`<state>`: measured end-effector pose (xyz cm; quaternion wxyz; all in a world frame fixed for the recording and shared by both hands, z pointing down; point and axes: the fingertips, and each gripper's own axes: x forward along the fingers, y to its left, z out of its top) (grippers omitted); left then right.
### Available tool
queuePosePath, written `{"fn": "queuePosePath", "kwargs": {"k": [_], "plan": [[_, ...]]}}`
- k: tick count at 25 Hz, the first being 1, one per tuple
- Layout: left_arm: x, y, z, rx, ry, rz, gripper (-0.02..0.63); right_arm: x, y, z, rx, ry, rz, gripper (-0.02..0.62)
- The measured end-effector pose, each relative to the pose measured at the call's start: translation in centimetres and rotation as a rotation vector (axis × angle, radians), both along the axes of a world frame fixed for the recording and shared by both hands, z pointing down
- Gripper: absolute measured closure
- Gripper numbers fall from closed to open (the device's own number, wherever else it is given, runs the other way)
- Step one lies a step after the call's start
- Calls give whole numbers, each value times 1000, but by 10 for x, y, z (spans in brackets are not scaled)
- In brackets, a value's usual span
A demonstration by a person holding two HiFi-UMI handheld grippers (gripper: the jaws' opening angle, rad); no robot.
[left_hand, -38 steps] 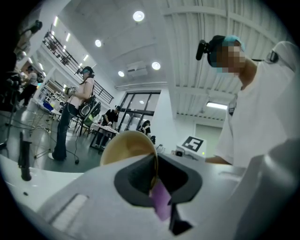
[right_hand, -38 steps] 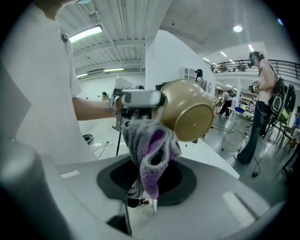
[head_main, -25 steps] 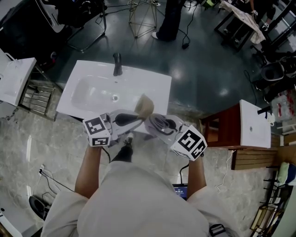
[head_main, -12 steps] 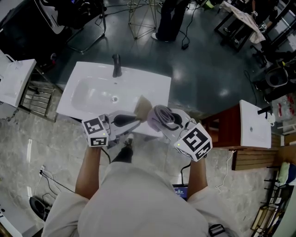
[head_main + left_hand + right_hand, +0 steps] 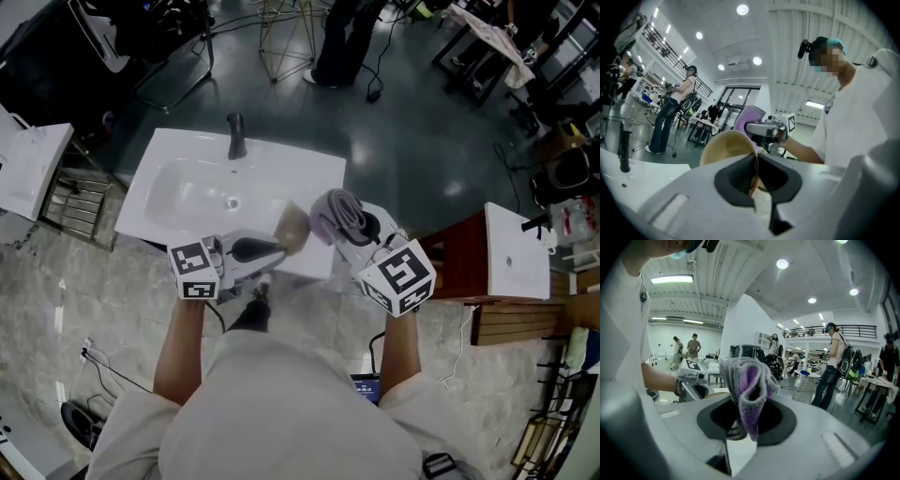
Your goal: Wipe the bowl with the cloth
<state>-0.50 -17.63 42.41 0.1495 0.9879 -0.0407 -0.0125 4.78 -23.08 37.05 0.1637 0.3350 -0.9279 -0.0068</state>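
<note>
While left tongs (image 5: pixel 754 180) grip one bowl (image 5: pixel 725 146), right tongs (image 5: pixel 739 427) grip one cloth (image 5: pixel 749 380).

Bright ceiling lights, fisheye edges, slight blur

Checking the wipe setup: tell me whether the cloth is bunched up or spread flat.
Bunched up. The cloth stands as a folded wad pinched in the right hand-held gripper, purple inside, grey outside.

The left gripper (image 5: pixel 755 180) hides the lower half of the bowl (image 5: pixel 724 146).
</note>
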Motion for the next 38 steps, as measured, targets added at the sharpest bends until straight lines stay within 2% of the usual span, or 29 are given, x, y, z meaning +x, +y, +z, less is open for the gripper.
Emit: {"fn": "queuePosePath", "kwargs": {"k": [4, 12, 15, 22, 27, 38], "plan": [[2, 7, 7, 7, -29, 28, 591, 8, -9, -20, 14, -145, 49, 495], [3, 7, 6, -9, -21, 30, 591, -11, -5, -22, -9, -252, -35, 494], [0, 8, 5, -21, -14, 25, 591, -15, -5, -16, -5, -241, -30, 494], [-3, 12, -3, -25, 26, 52, 591, -9, -24, 10, -21, -162, 53, 494], [-7, 29, -17, -8, 89, 135, 591, -18, -17, 31, -80, -133, -23, 492], [-19, 35, -40, 5, 221, 181, 588, -7, -2, 41, -254, -470, -164, 494]]}}
